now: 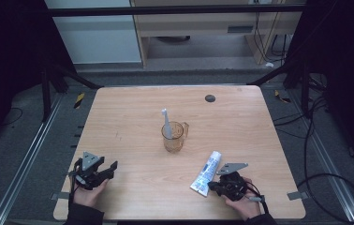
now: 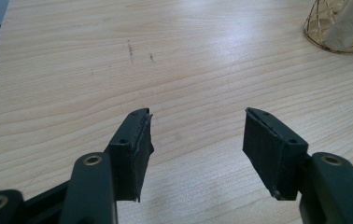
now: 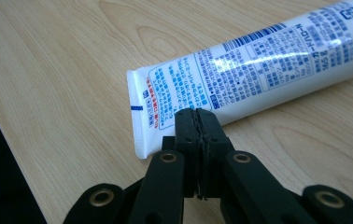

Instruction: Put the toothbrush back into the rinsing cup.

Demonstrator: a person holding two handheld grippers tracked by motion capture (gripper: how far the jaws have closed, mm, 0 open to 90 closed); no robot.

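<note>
Toothpaste tube (image 1: 206, 173) lies flat on the surface (image 1: 133, 117), toward the near right corner, cap end pointing to the middle, crimped flat end toward the near edge.

My right claw (image 1: 214, 186) sits at that crimped end, low on the surface, just right of the tube. In the right gripper view the two jaws are pressed together pad to pad with nothing between them; their tips (image 3: 197, 114) reach the tube's (image 3: 240, 74) near side close to the crimp. Looks like touching or just short of it; can't tell which from this angle. Not gripping the tube: it lies in front of the closed tips, not between them.

My left claw (image 1: 111, 168) is near the near left corner, well apart from the tube. Jaws stand wide apart in the left gripper view (image 2: 198, 140), bare wood between the pads, holding nothing, touching nothing I can see.

Amber glass cup (image 1: 174, 136) stands upright around the middle of the surface, handle to the right, with a white toothbrush (image 1: 166, 123) standing in it, head up. Cup is between the two claws but farther from the near edge, apart from both. Its base shows at the top right in the left gripper view (image 2: 338, 28).

Small dark round spot (image 1: 210, 98) near the far edge, right of centre.
</note>
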